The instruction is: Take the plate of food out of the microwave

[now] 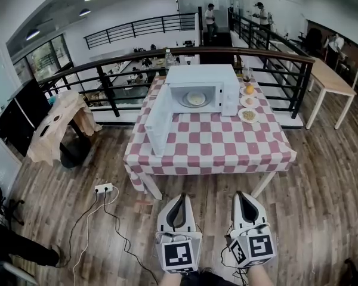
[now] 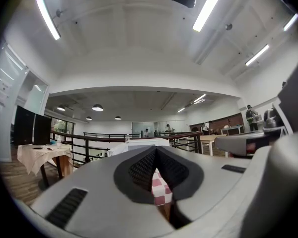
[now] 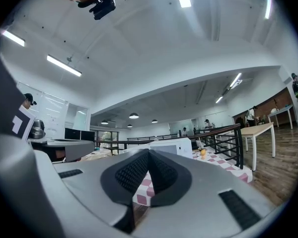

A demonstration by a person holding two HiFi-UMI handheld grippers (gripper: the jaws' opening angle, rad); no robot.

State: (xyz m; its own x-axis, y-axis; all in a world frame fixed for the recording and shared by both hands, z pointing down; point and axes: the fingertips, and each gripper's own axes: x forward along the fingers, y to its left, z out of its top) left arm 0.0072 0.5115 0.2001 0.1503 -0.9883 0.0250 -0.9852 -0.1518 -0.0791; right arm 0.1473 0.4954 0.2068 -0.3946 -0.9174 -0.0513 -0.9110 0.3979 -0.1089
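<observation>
A white microwave (image 1: 203, 88) stands at the far side of a table with a red-and-white checked cloth (image 1: 212, 145). Its door (image 1: 158, 121) hangs wide open to the left. Inside, a plate of food (image 1: 196, 99) rests on the turntable. My left gripper (image 1: 180, 199) and right gripper (image 1: 243, 196) are held low in front of the table's near edge, well short of the microwave, both shut and empty. In the left gripper view the jaws meet at the tips (image 2: 156, 149), and in the right gripper view they meet too (image 3: 149, 151), with the microwave (image 3: 170, 147) far ahead.
Three small plates with food (image 1: 248, 114) sit to the right of the microwave, bottles (image 1: 246, 71) behind it. A black railing (image 1: 107, 82) runs behind the table. A draped side table (image 1: 56, 124) stands left. A power strip (image 1: 103, 189) and cables lie on the wooden floor.
</observation>
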